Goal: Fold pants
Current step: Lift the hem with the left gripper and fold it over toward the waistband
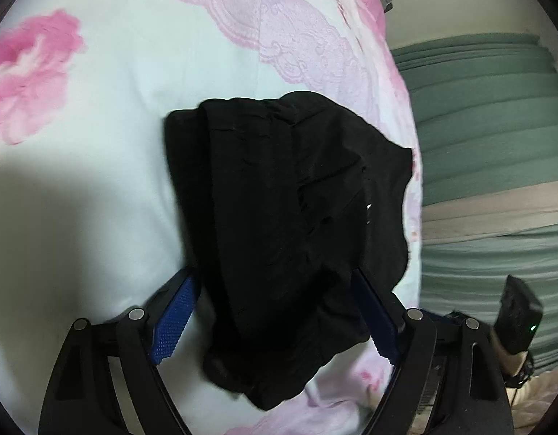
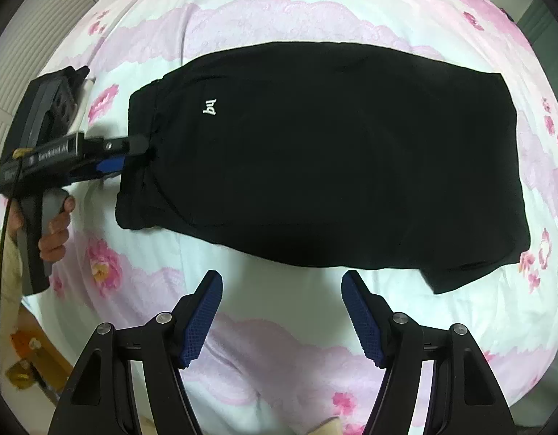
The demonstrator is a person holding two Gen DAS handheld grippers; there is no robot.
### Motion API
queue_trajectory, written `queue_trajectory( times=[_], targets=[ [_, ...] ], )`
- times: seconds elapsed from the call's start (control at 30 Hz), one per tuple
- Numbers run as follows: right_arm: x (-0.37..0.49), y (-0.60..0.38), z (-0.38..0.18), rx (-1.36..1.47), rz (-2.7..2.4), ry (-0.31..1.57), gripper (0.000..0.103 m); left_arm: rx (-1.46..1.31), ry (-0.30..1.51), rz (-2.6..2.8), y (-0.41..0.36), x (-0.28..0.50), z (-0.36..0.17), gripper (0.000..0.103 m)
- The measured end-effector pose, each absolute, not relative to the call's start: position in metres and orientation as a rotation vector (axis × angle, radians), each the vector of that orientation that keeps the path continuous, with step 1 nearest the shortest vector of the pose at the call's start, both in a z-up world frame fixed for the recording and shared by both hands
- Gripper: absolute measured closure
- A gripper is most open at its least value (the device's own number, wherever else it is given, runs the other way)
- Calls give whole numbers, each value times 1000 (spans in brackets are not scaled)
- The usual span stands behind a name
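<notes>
Black pants with a small white logo lie folded flat across the bed, waistband to the left. My left gripper is at the waistband with fabric between its fingers. In the left wrist view the pants fill the gap of that gripper, whose blue pads stand wide apart. My right gripper is open and empty, just short of the pants' near edge.
The bed has a white sheet with pink flowers and lace bands. Beside the bed are green bedding and a black device. A radiator-like panel is at far left.
</notes>
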State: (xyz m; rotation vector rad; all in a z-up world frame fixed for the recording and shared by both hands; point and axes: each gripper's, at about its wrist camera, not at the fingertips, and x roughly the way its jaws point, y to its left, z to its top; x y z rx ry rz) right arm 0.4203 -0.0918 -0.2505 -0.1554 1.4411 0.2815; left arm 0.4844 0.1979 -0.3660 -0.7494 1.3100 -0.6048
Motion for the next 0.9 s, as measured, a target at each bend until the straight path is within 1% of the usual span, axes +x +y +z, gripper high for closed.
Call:
queue_trajectory(
  times=[0.17, 0.33, 0.4, 0.43, 0.47, 0.5, 0.57, 0.67, 0.9],
  targets=[
    [418, -87, -256, -168, 305, 1457, 35, -805, 1295, -660, 184, 493, -369, 19],
    [420, -87, -256, -176, 304, 1451, 35, -785, 1307, -589, 165, 499, -367, 17],
    [424, -90, -253, -173, 297, 1440, 35, -789, 1311, -568, 168, 497, -366, 20],
    [425, -91, -251, -168, 293, 1435, 35, -794, 1314, -558, 170, 496, -365, 29],
    [425, -93, -249, -162, 290, 1431, 35, -795, 1325, -535, 174, 494, -365, 42],
    [426, -96, -246, -152, 286, 1422, 35, -796, 1334, -522, 177, 493, -365, 48],
    [428, -100, -243, -140, 275, 1413, 35, -814, 1351, -501, 186, 489, -363, 65],
    [426, -109, -236, -112, 252, 1396, 35, -816, 1350, -466, 186, 484, -349, 72],
    [419, -128, -218, -90, 243, 1343, 35, -801, 1269, -388, 177, 474, -282, 74]
  ],
)
